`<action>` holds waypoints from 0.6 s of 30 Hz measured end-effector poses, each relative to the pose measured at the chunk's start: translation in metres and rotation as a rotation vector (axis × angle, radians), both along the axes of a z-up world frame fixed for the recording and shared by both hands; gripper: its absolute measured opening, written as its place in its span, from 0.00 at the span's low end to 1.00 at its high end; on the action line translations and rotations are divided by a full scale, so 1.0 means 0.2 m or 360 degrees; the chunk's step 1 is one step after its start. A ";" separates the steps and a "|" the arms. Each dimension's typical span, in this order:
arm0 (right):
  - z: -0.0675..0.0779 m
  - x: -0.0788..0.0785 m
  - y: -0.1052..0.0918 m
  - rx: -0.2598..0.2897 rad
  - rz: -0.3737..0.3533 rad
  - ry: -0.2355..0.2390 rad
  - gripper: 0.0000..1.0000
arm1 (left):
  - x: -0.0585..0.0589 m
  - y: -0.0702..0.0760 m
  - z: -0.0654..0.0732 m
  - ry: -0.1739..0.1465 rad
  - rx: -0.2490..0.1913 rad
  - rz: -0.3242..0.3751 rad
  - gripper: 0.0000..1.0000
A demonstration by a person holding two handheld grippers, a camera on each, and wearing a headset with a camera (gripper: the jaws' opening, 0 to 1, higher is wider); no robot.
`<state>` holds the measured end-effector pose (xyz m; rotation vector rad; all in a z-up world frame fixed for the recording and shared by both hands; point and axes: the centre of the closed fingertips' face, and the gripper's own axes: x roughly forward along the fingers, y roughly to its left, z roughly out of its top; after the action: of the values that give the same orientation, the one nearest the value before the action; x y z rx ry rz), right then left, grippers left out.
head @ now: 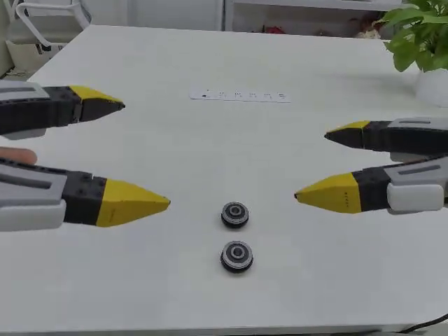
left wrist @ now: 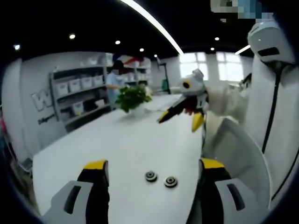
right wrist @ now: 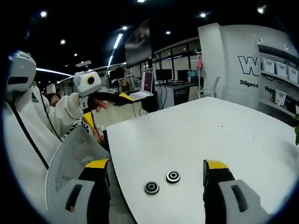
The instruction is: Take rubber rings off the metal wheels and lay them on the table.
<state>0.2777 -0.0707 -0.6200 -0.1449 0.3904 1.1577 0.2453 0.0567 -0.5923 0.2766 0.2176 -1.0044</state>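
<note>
- The left tongs (head: pixel 147 154) reach in from the left edge of the head view, jaws wide apart and holding nothing
- The right tongs (head: pixel 310 166) reach in from the right edge, jaws likewise apart and empty
- Two metal wheels lie flat on the white tabletop (head: pixel 210 140) in the lower middle of the frame, between the two tongs
- The far wheel (head: pixel 234 214) and the near wheel (head: pixel 236 256) sit close together without touching
- Each wheel carries a dark ring (head: pixel 224 258) around its rim
- Neither pair of tongs touches a wheel
- In the left gripper view and the right gripper view alike, the wheels sit low in the frame, between that view's own yellow-tipped jaws
- A potted plant (head: pixel 416 42) stands at the upper right of the head view, well apart from the wheels
</note>
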 end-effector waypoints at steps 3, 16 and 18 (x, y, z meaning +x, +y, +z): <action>0.02 0.04 0.04 0.0020 0.0009 -0.0024 0.77 | 0.04 -0.03 0.02 -0.0030 -0.0001 -0.0026 0.80; 0.01 0.15 0.14 0.0192 0.0049 -0.0040 0.67 | 0.21 -0.17 -0.01 -0.0045 -0.0025 -0.0118 0.76; -0.01 0.16 0.15 0.0209 0.0048 -0.0021 0.66 | 0.21 -0.19 -0.03 -0.0037 -0.0028 -0.0144 0.75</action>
<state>0.3098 -0.0414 -0.6228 -0.0439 0.3004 1.2080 0.2883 0.0182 -0.5983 0.2839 0.1765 -1.0915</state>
